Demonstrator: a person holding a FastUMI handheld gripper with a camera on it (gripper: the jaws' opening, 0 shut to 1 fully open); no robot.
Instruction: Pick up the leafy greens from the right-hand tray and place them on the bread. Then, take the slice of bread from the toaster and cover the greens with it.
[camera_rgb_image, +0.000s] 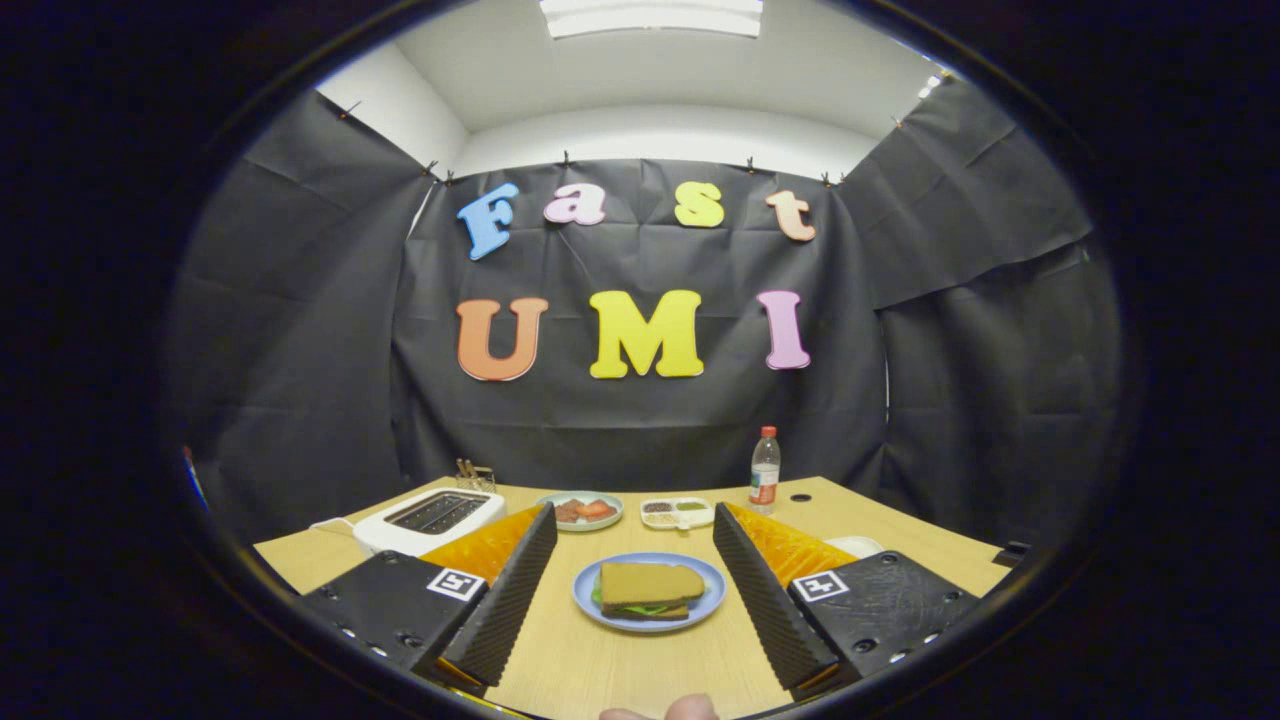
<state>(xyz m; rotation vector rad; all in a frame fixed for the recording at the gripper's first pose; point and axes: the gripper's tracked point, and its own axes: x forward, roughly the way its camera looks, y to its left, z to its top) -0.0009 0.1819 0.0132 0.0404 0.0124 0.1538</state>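
Note:
A blue plate (594, 601) lies on the wooden table between my two fingers. On it sits a sandwich: a brown slice of bread (650, 582) covers leafy greens (642, 608) that peek out at the front, over a lower slice. My gripper (634, 530) is open, its fingers spread wide to either side of the plate, holding nothing. The white toaster (428, 519) stands beyond the left finger, its slots dark. A white tray (856, 545) shows partly behind the right finger.
A small plate with red slices (580, 511) and a white divided dish of condiments (677, 512) sit beyond the blue plate. A water bottle (765, 470) stands at the back right, near a hole in the table. A fingertip of a person (690, 708) shows at the near edge.

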